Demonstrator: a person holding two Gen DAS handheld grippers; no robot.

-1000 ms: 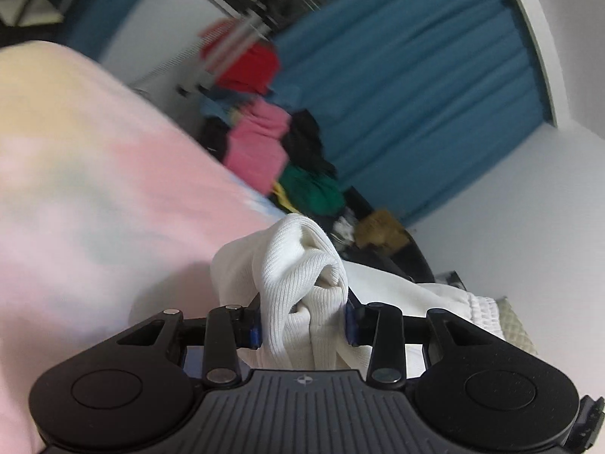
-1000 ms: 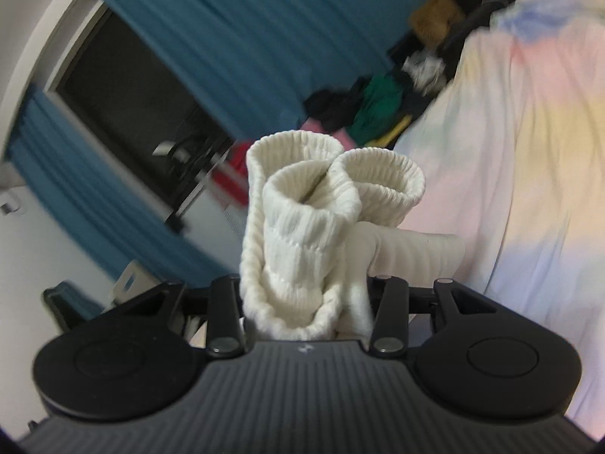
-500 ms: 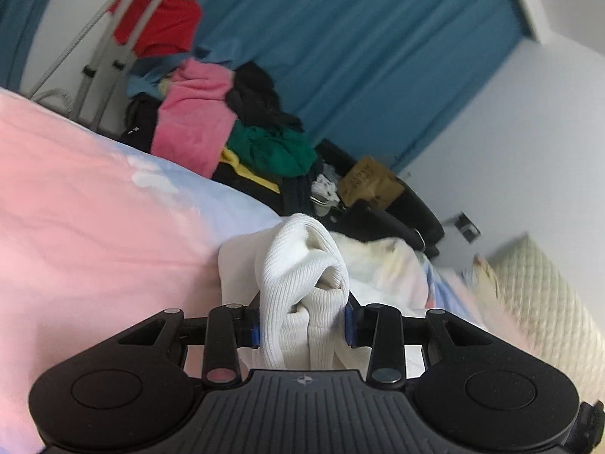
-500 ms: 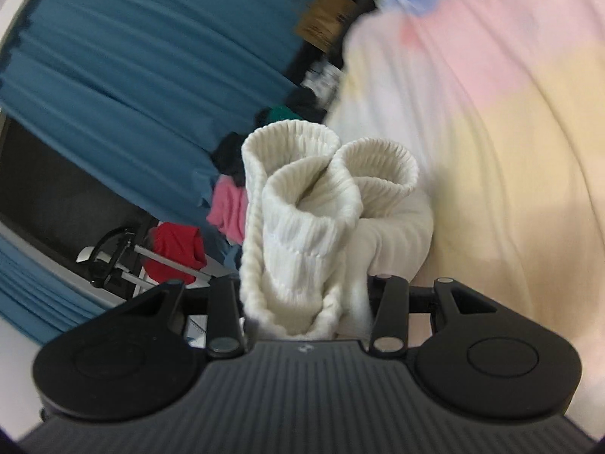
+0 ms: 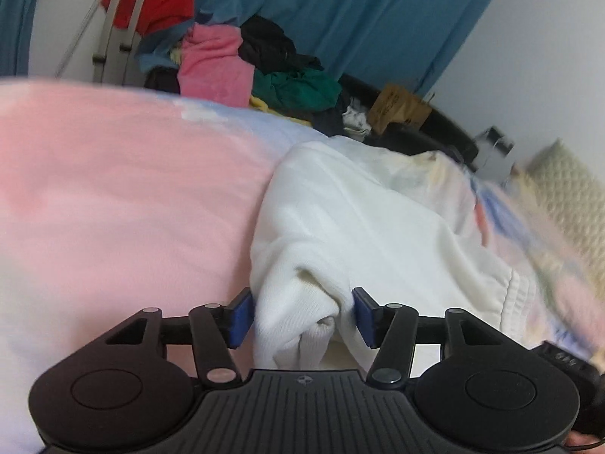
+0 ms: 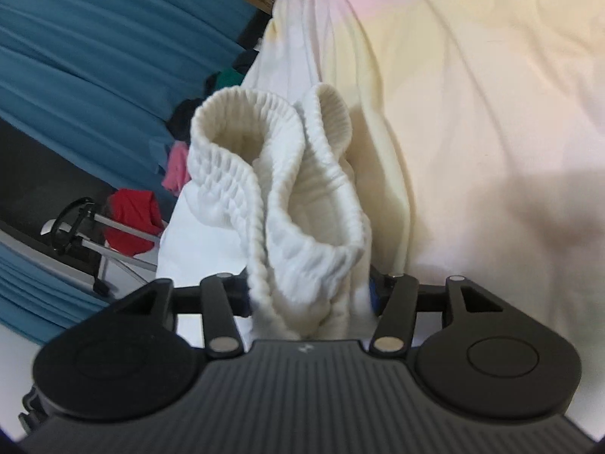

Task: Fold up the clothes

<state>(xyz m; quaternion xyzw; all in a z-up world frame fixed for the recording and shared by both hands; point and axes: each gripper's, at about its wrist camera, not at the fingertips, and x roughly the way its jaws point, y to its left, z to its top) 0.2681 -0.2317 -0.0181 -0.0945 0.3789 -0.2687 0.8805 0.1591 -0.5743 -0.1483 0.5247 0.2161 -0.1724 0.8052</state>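
The left gripper (image 5: 302, 317) is seen with its jaws opening; a bunched fold of the white garment (image 5: 363, 227) lies between the blue pads (image 5: 242, 316), a gap showing on the left. The right gripper (image 6: 308, 295) is likewise opening, the garment's ribbed elastic waistband (image 6: 280, 204) still filling the space between its fingers. The garment is spread on the pastel bedsheet (image 5: 113, 196). A pile of clothes (image 5: 264, 68) is backed by a blue curtain (image 5: 359, 11).

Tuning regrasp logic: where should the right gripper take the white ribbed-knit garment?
On the white ribbed-knit garment's elastic band, from its open end, as the right gripper sits now, jaws opening. The doubled ribbed rim stands up thick and firm; the cloth beyond lies slack on the pastel bedsheet.
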